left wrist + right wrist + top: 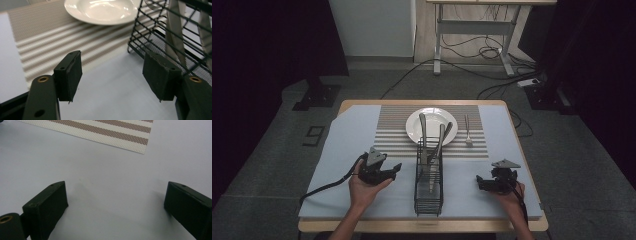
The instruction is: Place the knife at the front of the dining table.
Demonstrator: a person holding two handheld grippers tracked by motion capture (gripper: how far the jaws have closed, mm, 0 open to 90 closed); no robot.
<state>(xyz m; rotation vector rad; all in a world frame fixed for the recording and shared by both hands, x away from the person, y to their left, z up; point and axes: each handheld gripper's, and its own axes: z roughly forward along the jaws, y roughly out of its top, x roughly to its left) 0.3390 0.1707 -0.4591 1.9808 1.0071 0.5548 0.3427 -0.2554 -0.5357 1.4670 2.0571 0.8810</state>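
Jaws of the left gripper (112,75) stand wide apart with nothing between them, pointed at the near corner of the black wire cutlery rack (429,180); the right gripper (116,205) is equally wide and empty above bare tabletop. The rack stands mid-table between the hands, holding upright steel utensils (433,145) whose handles lean toward the white plate (432,126). These look stiff, light and slippery, so gripping a flat handle high up seems best.
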